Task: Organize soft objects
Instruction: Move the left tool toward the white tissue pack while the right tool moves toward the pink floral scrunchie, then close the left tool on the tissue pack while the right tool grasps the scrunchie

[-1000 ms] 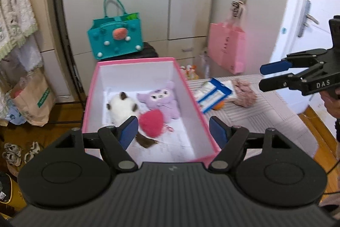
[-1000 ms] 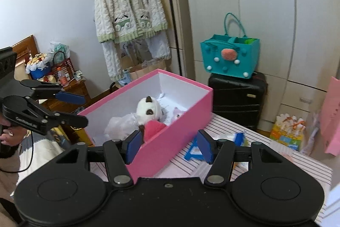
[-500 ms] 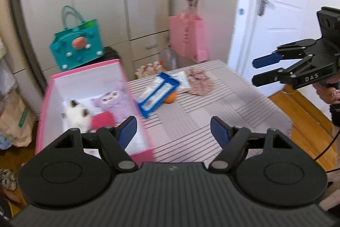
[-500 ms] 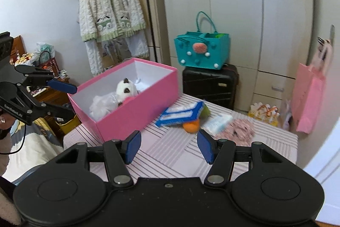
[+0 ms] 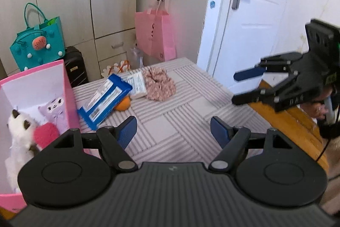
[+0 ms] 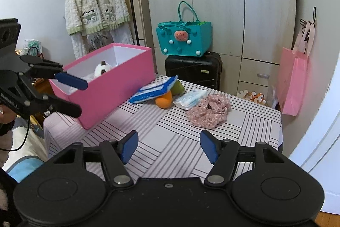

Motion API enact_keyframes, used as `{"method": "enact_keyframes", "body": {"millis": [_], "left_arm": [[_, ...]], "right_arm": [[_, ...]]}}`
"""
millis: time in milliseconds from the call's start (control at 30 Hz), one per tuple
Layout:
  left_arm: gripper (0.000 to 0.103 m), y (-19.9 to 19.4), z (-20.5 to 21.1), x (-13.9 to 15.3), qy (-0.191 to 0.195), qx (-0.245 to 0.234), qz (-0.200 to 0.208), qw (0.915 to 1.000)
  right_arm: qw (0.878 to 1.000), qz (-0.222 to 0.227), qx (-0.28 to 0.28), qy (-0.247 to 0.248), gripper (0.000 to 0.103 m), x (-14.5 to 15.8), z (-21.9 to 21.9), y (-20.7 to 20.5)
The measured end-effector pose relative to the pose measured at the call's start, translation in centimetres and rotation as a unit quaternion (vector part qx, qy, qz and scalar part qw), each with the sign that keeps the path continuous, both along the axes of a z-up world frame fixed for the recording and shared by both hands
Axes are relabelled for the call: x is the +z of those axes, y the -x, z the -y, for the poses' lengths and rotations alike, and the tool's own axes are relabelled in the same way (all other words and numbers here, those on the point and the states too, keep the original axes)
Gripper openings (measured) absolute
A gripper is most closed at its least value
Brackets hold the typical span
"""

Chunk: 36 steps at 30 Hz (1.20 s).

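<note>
Both grippers hang empty over the near part of the striped table (image 6: 244, 120). The left gripper (image 5: 173, 131) has its jaws apart with nothing between them; the right gripper (image 6: 169, 145) has its jaws opening, also around nothing. The loose soft things lie ahead of both tools, toward the far edge: a pink floral scrunchie (image 6: 209, 110), just beside it a white tissue pack (image 6: 190, 98), then an orange plush toy (image 6: 163, 100) tucked under a blue wipes pack (image 6: 156, 89). In the right wrist view the scrunchie sits nearly straight ahead, slightly right of the gap; in the left wrist view it is ahead and a little left. Likely the right hand is the easier reach, a judgement only. The blue pack's long axis runs diagonally toward the pink box (image 6: 110, 86). The box sits at the table's left end, open, holding a white plush cat (image 5: 20, 127), a purple plush (image 5: 55, 111) and a red pom-pom (image 5: 45, 134).
</note>
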State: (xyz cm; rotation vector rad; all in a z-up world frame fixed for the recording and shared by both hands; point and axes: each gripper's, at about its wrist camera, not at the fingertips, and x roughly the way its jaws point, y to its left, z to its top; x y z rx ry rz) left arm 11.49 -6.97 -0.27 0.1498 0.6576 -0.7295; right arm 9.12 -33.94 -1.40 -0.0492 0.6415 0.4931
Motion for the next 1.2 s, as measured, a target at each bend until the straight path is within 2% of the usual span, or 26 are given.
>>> {"method": "enact_keyframes", "body": {"millis": [100,267,467,667,733,767,900,967,1033,1100,1200], "left_arm": [[0.075,-1.0,1.0,-1.0,0.013,0.013,0.007,0.9998],[0.075,-2.8,2.7,-2.6,0.010,0.049,0.029,0.9983],[0.075,-5.8,5.5,-4.7,-0.040,0.094,0.072,0.9921],[0.070,-9.6,7.4,-5.8,-0.028,0.113,0.033,0.9927],[0.064,-10.3,7.9,-5.9,-0.020,0.106,0.016,0.9940],[0.062,-10.9,8.3,-5.9,-0.021,0.105,0.009,0.9942],[0.055,-12.7,9.7,-5.5,-0.034,0.100,0.000,0.9944],[0.053,-14.0,10.4,-5.3,-0.035,0.098,-0.018,0.9944],[0.053,-15.4,10.8,-5.1,-0.036,0.108,-0.031,0.9930],[0.053,-16.6,11.3,-5.2,-0.044,0.118,-0.036,0.9914],[0.051,-18.1,12.2,-5.6,-0.058,0.114,-0.043,0.9908]], "right_arm": [[1.000,0.003,0.005,0.006,0.072,-1.2,0.3,-1.2],[1.000,0.020,0.014,0.019,0.074,-3.3,0.2,-3.8],[0.998,0.048,0.012,0.038,0.078,-5.8,-0.3,-7.5],[0.996,0.051,0.021,0.072,0.078,-8.2,-1.0,-11.1],[0.993,0.065,0.017,0.098,0.083,-8.8,-1.4,-11.9],[0.991,0.070,0.020,0.113,0.085,-9.1,-1.6,-12.4],[0.986,0.079,0.049,0.140,0.085,-9.5,-2.3,-13.6],[0.987,0.064,0.066,0.134,0.085,-9.3,-2.4,-14.3],[0.991,0.037,0.072,0.106,0.086,-8.9,-2.2,-15.1],[0.994,0.034,0.059,0.083,0.086,-8.7,-2.0,-15.8],[0.995,0.037,0.056,0.080,0.087,-9.0,-1.9,-16.6]]}}
